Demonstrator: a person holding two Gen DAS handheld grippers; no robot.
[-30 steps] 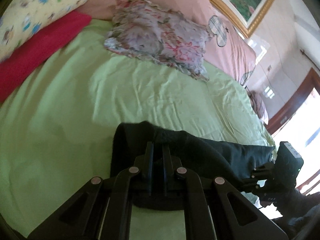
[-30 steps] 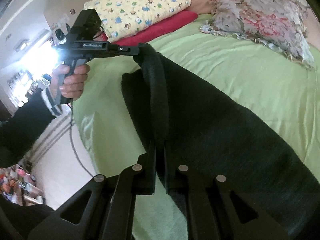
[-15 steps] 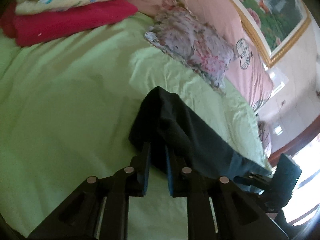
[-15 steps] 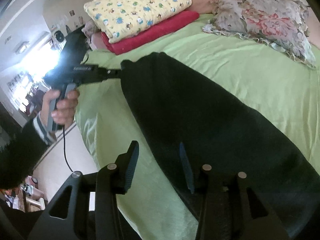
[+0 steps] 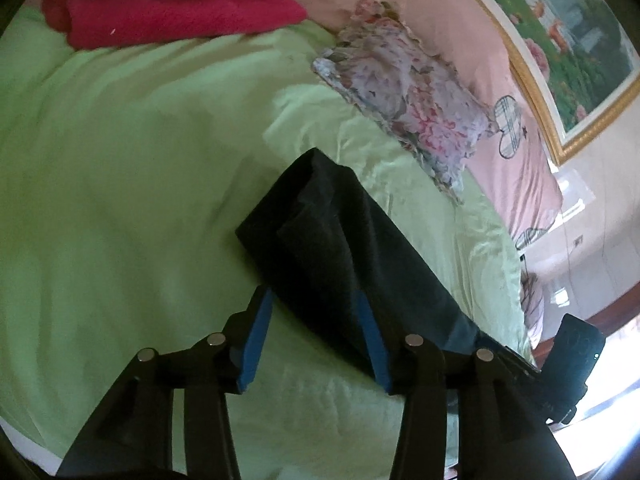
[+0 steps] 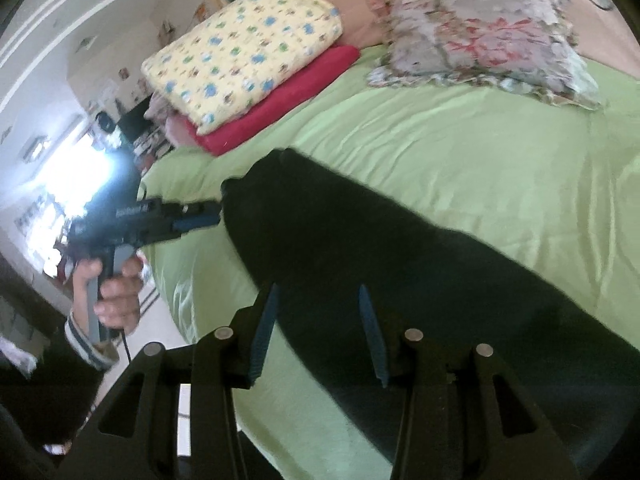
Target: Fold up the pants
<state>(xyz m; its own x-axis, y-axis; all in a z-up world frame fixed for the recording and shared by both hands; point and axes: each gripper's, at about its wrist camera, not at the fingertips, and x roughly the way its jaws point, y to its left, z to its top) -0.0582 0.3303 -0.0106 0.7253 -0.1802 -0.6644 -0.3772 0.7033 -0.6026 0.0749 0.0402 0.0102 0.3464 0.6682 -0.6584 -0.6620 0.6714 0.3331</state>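
Change: both claws have let go of the dark cloth since a second ago.
Left gripper point(image 5: 316, 334): spread wide, empty, at the pants' end.
Right gripper point(image 6: 318, 330): spread wide, empty, above pants.
Pants point(image 6: 380, 260): flat on green bedsheet point(image 6: 500, 152), below floral pillow point(image 6: 476, 36).

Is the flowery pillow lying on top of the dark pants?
No, the flowery pillow sits apart near the head of the green sheet, with bare sheet between it and the dark pants.

Dark pants point(image 5: 344, 240) lie flat on the green sheet (one layer folded over), stretched in a long band.
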